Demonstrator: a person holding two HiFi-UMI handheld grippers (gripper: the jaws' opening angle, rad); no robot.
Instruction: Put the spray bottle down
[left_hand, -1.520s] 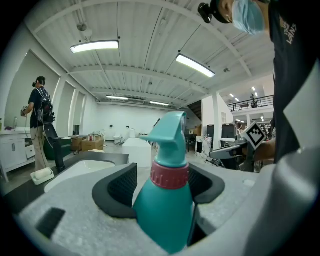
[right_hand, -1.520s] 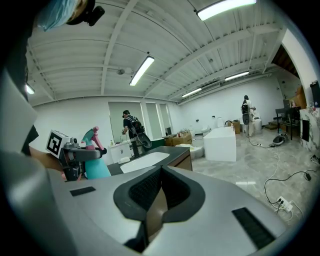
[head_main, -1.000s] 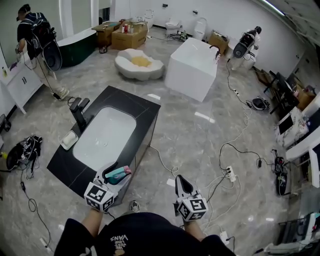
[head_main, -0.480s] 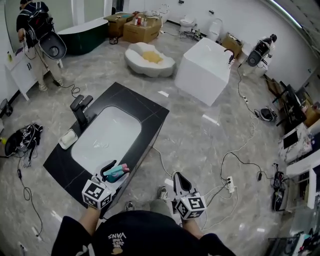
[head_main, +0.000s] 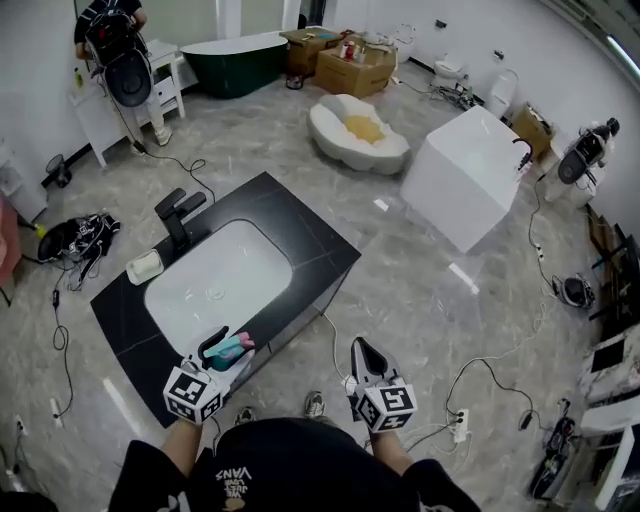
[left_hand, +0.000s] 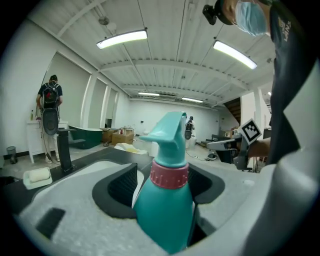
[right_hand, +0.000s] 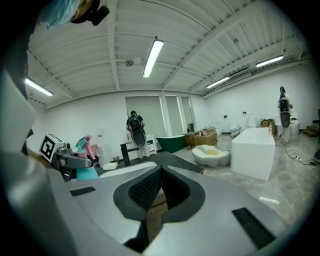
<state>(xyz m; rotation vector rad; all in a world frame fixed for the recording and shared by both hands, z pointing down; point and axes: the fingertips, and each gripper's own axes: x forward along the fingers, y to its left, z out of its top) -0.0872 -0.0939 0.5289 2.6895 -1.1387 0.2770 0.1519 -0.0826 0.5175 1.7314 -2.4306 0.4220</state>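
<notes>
Teal plastic spray bottle (left_hand: 165, 200), judged light, stiff and smooth (best held round the body, below the pink collar), clamped in the left gripper (head_main: 222, 352) over the black bathtub surround (head_main: 300, 230); right gripper (head_main: 362, 352) closed, empty; grip unchanged since a second ago, tub swung round in view.

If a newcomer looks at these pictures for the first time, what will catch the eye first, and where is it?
The teal spray bottle with its pink collar stands out, gripped in the left tongs and filling the left gripper view. In the head view, the black bathtub with a white inside lies just beyond those tongs, and a white block-shaped tub stands further off to the right.
</notes>
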